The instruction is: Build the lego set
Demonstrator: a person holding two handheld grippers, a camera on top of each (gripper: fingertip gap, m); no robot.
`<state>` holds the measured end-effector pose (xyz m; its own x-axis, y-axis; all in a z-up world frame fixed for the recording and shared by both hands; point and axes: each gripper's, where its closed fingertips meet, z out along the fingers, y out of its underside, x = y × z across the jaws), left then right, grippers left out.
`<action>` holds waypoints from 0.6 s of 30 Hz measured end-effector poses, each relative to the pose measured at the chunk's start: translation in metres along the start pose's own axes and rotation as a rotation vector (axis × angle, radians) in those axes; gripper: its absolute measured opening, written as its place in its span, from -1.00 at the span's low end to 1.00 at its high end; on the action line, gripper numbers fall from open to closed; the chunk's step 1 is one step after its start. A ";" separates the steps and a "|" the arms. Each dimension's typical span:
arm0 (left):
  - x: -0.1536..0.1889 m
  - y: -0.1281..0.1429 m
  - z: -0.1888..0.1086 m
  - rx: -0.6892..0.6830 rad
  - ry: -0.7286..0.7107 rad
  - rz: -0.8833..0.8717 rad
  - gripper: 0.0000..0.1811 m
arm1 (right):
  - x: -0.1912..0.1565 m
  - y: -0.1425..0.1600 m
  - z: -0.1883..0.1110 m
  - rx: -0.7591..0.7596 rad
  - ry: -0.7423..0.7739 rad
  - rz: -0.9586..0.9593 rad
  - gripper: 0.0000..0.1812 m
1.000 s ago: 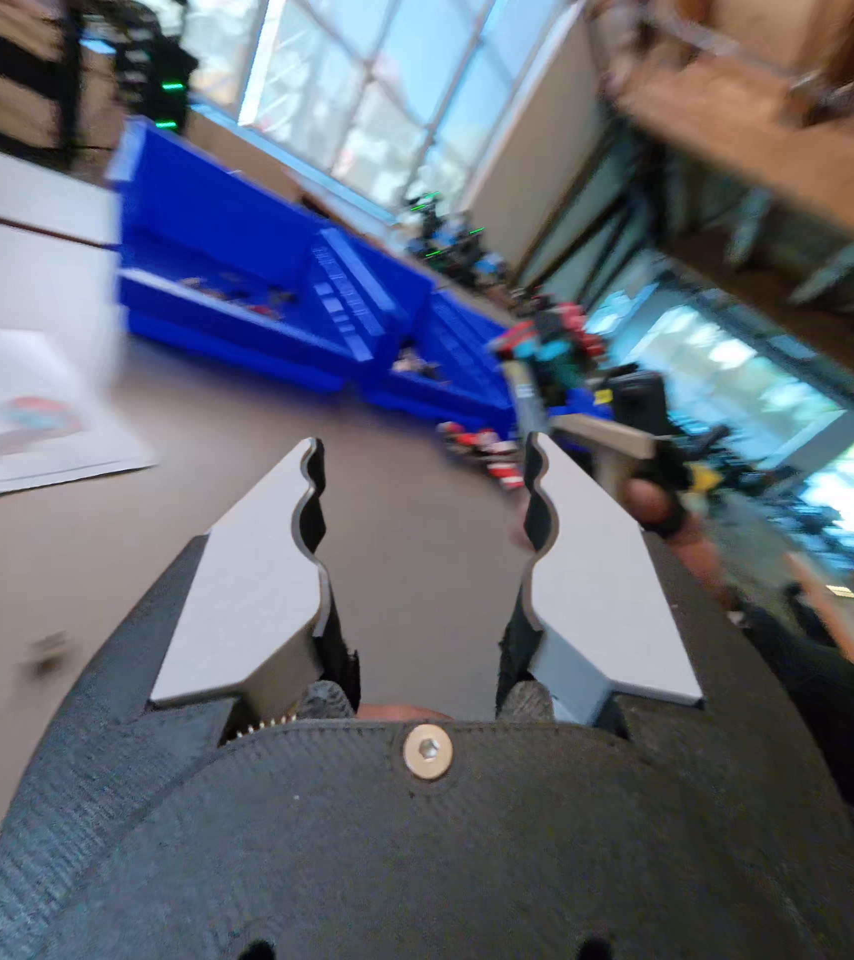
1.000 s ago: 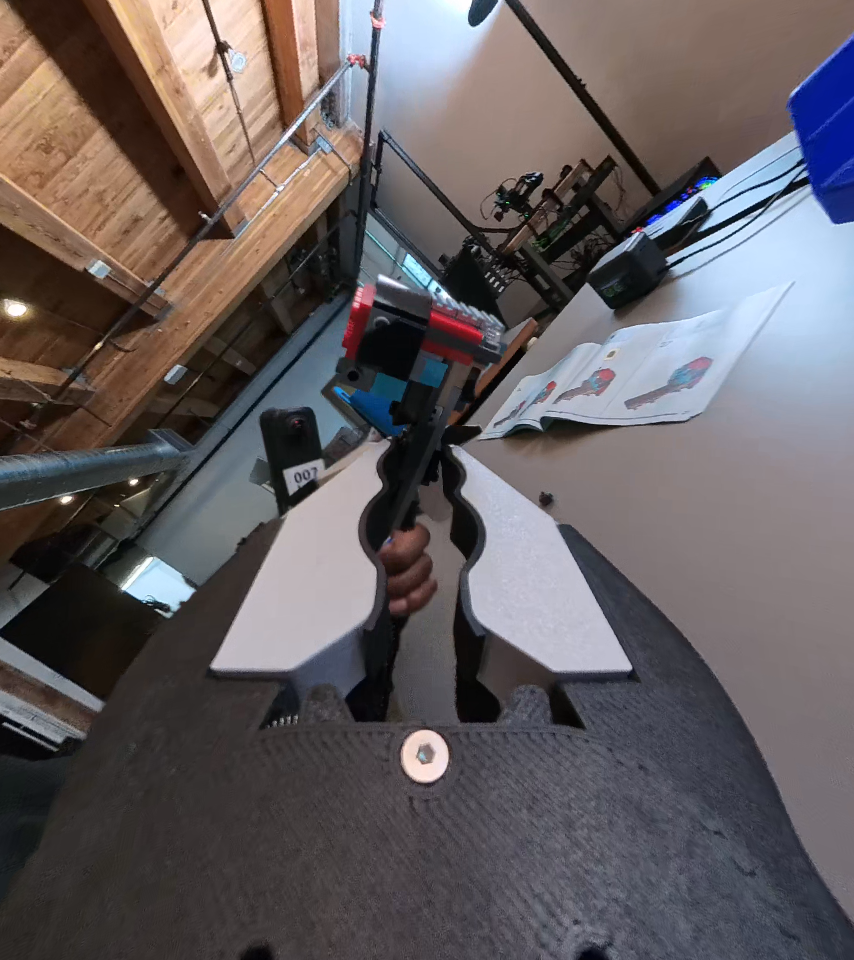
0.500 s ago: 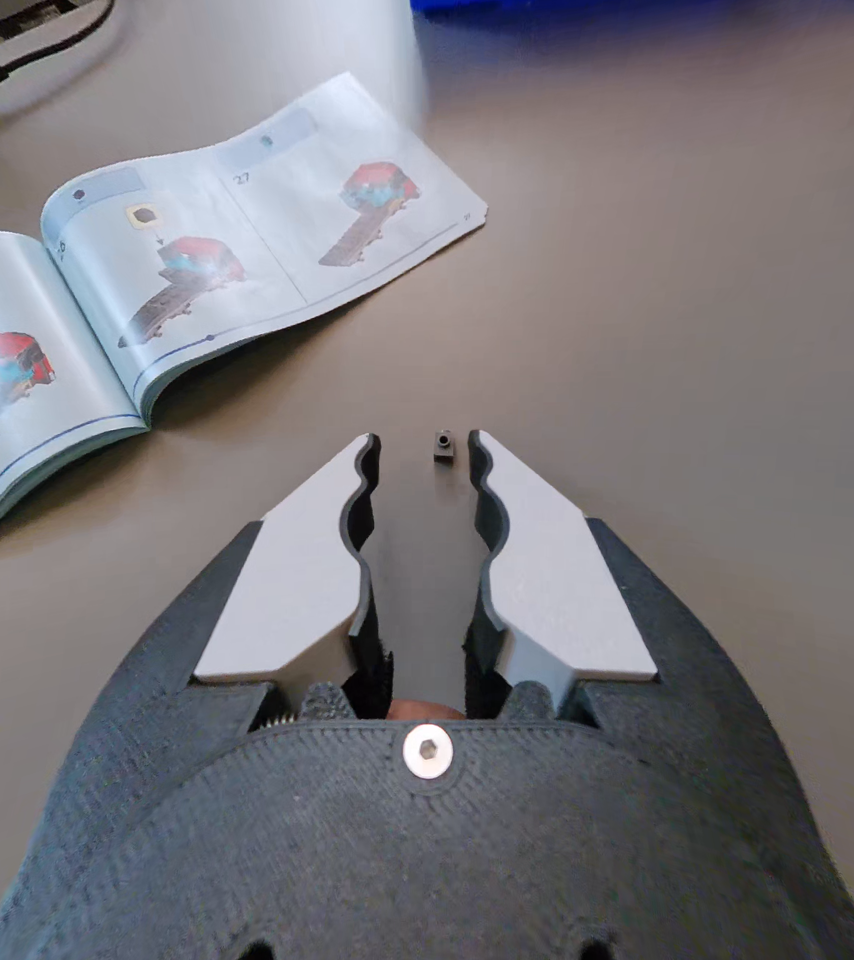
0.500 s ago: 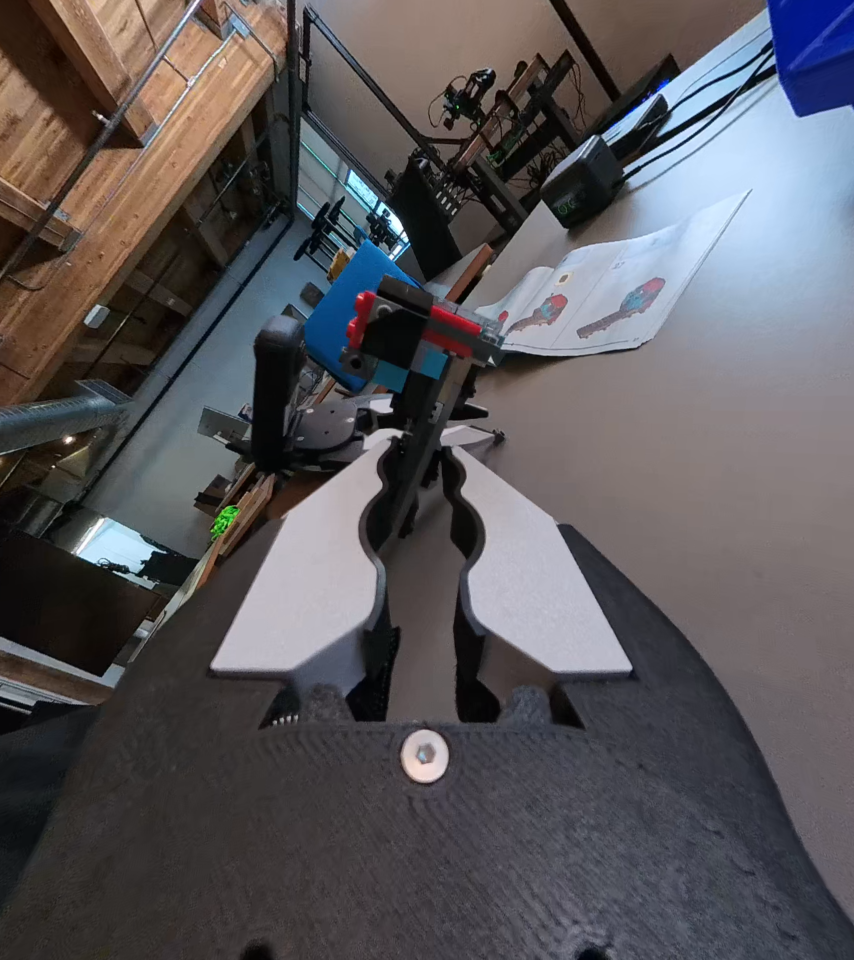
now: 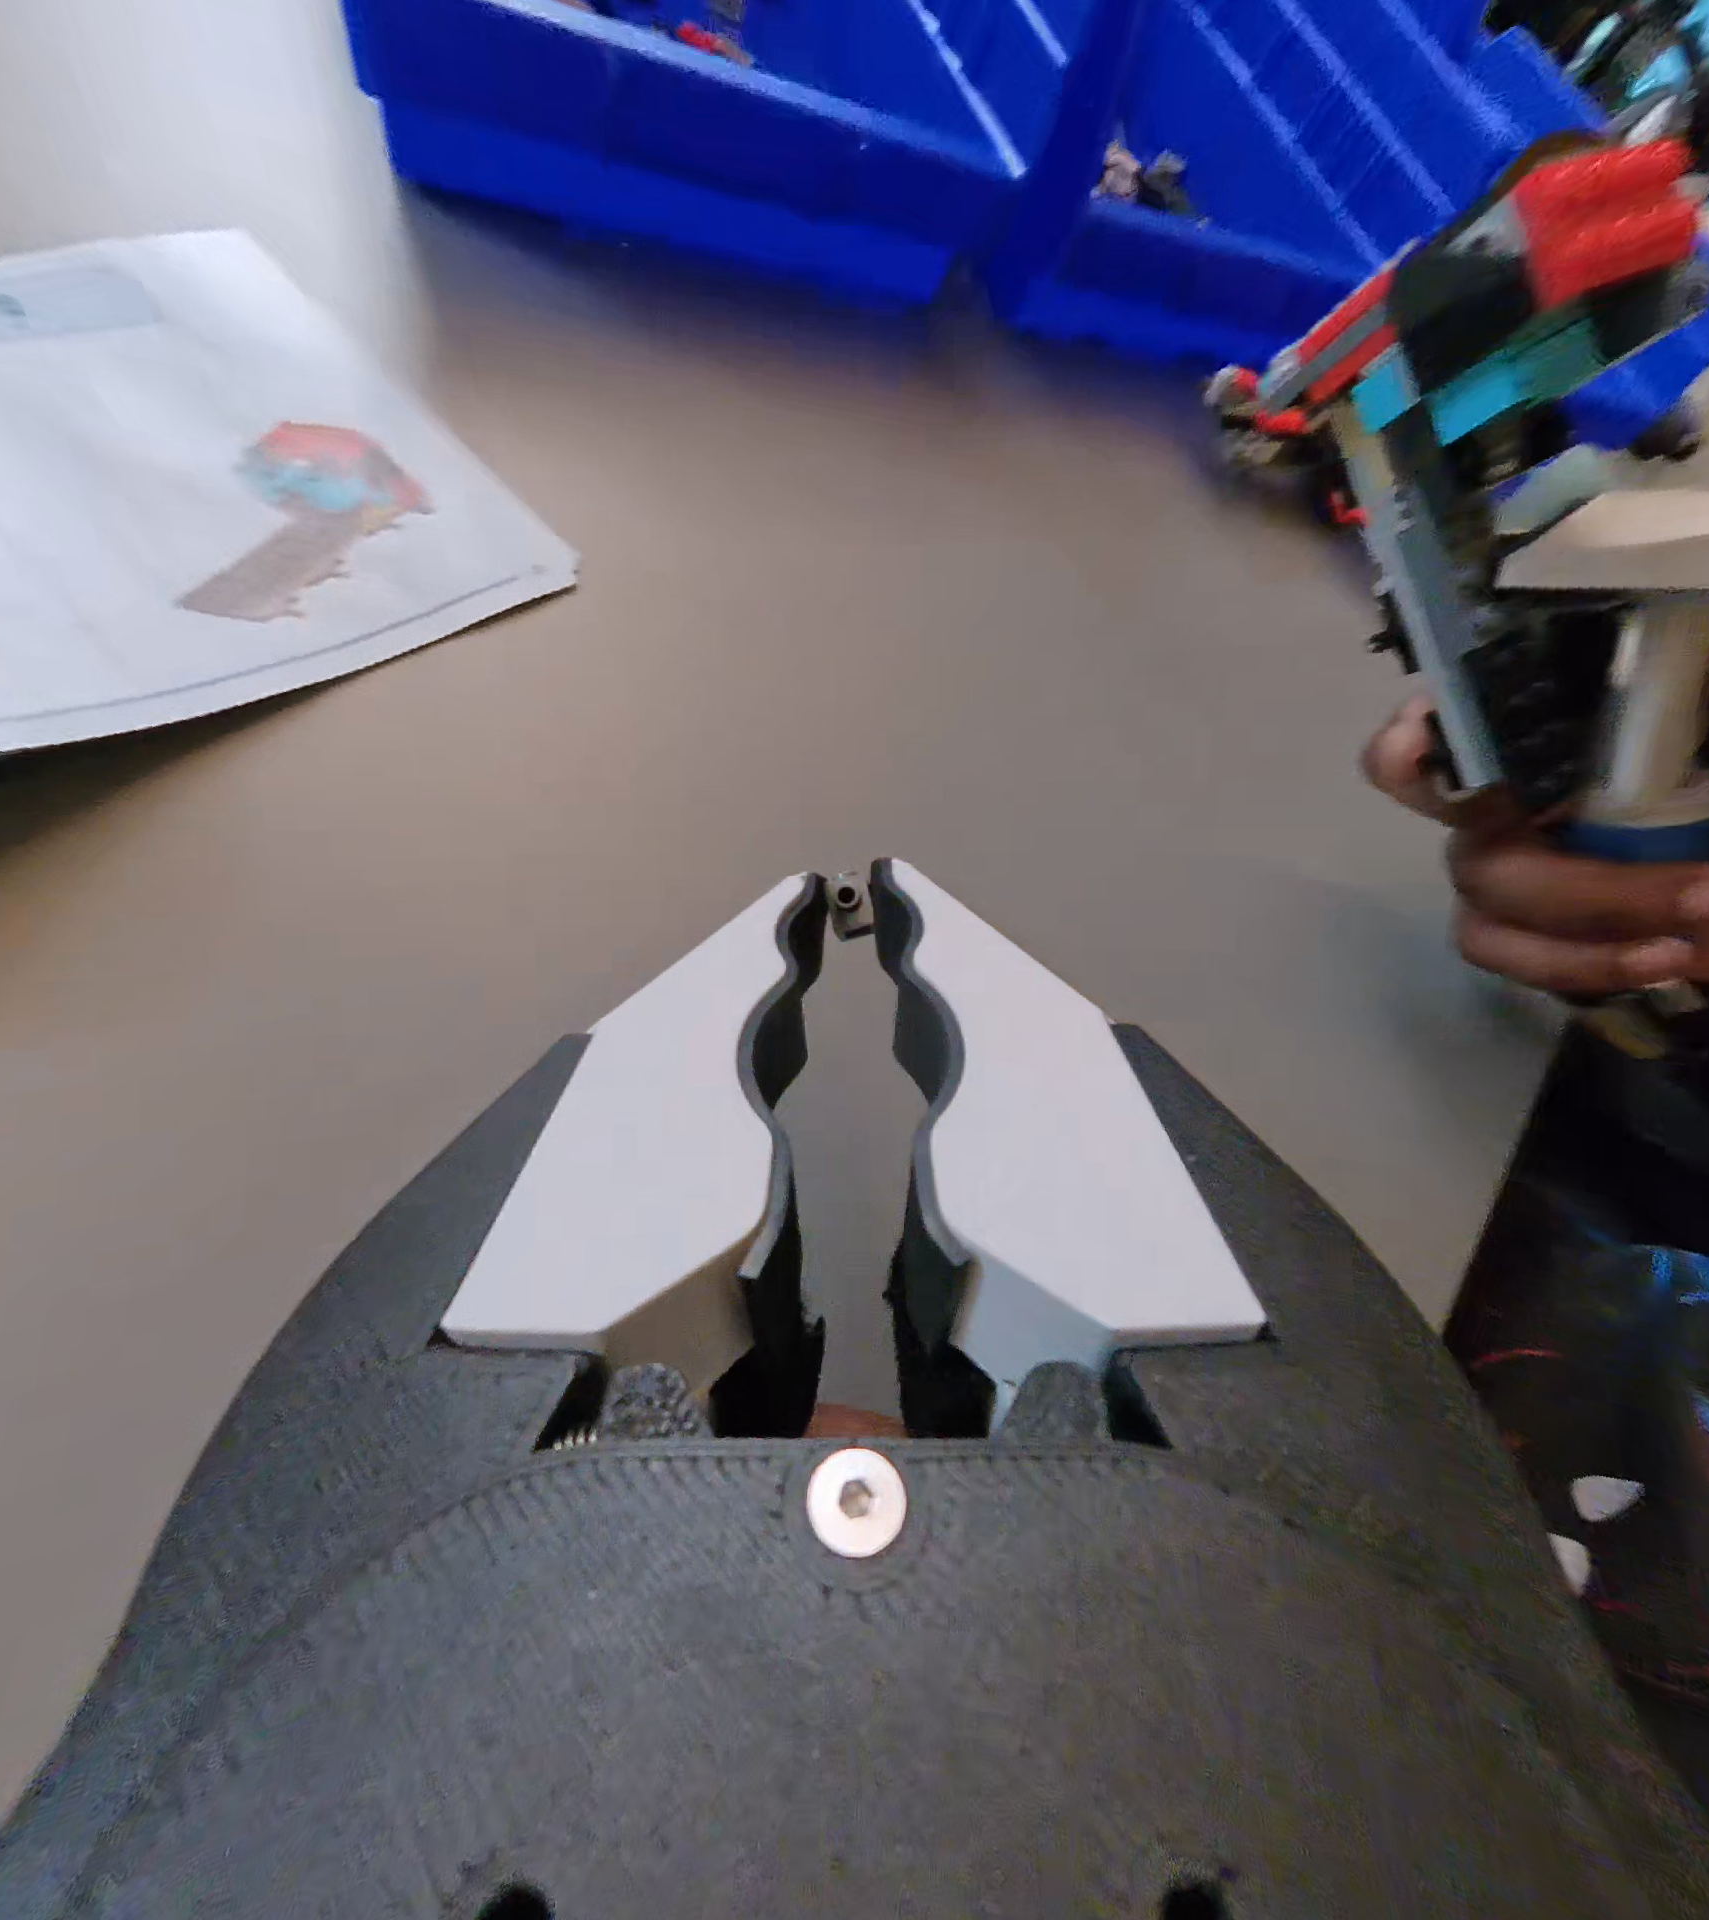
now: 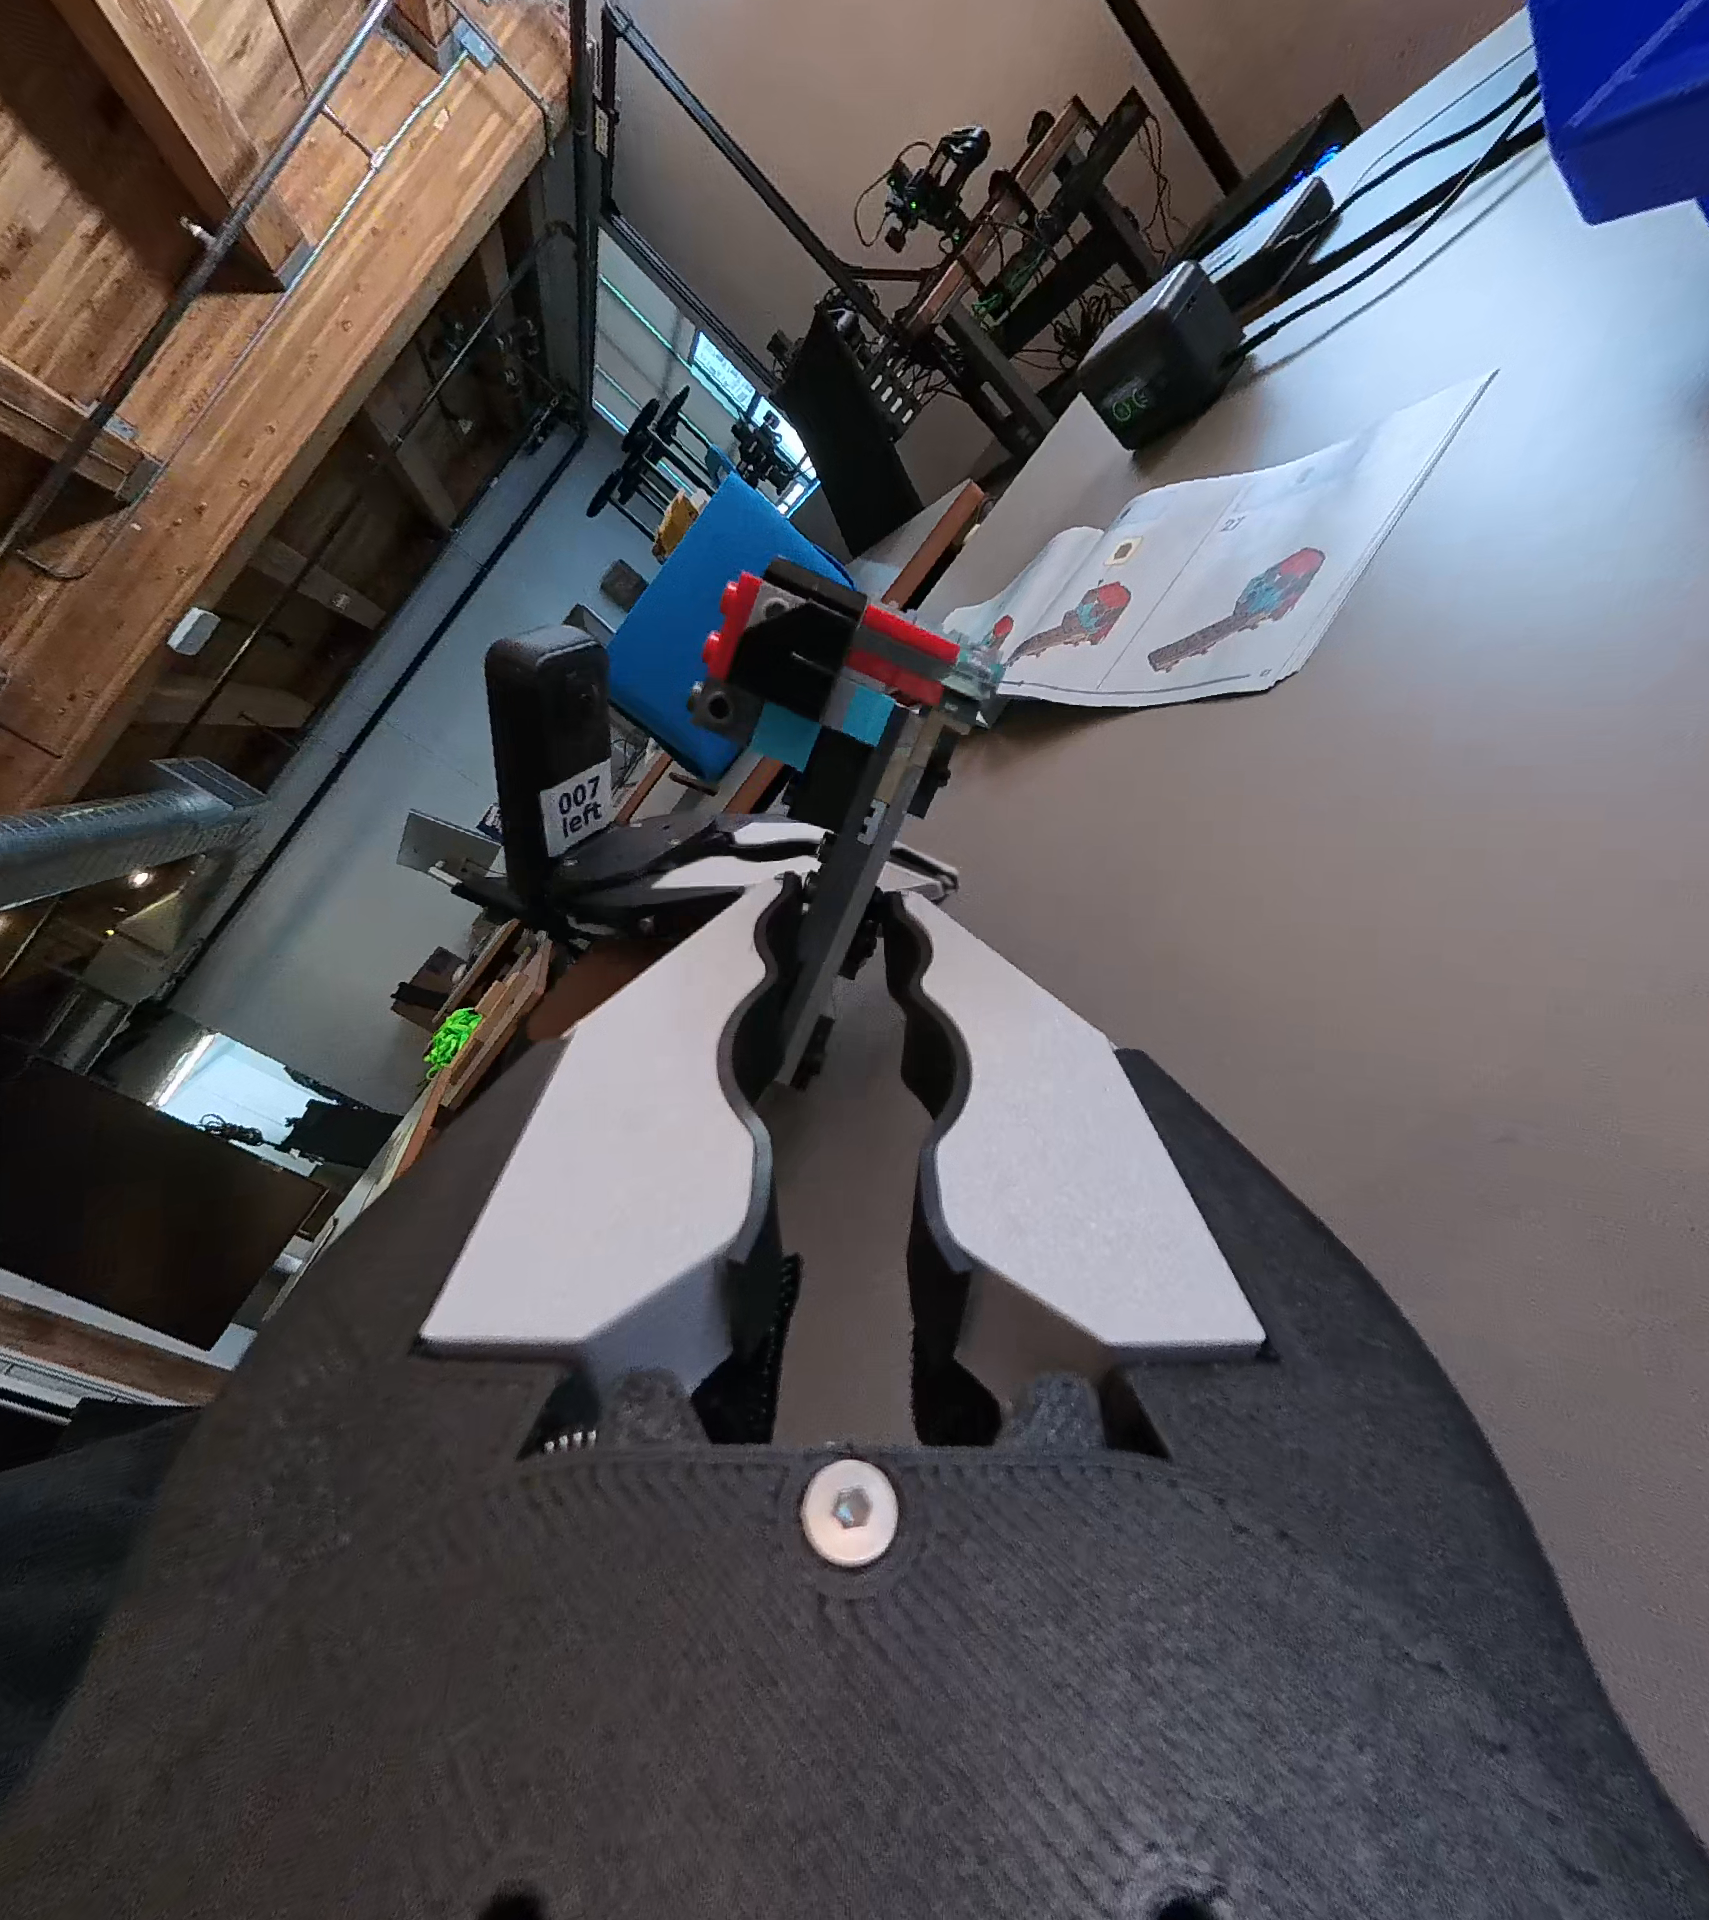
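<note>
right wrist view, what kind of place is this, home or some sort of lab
Likely a workshop or lab in a converted industrial building, not a home: exposed timber ceiling beams, a metal duct, an equipment rack with cables, and blue parts bins on the table.

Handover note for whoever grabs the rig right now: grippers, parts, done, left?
Left gripper: shut on the small dark piece, just over the table.
Right gripper: shut on the model by its long grey stem, held up off the table.
Booklet lies open; blue bins behind.
Done: piece picked up.
Left: press it onto the model, probably per the open page, then continue.
</note>
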<state>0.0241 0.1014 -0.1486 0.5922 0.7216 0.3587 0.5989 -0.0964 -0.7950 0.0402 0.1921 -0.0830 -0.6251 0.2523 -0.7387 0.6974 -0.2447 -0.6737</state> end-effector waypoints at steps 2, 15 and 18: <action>0.007 -0.003 -0.001 0.020 0.053 -0.025 -0.89 | 0.000 -0.001 0.000 0.001 -0.001 0.000 -0.85; 0.003 0.005 -0.007 -0.032 0.009 0.028 -0.80 | 0.005 0.000 0.001 -0.007 0.006 0.002 -0.85; -0.003 0.012 -0.007 -0.089 -0.058 0.092 -0.78 | 0.006 -0.001 0.001 -0.006 0.008 -0.001 -0.85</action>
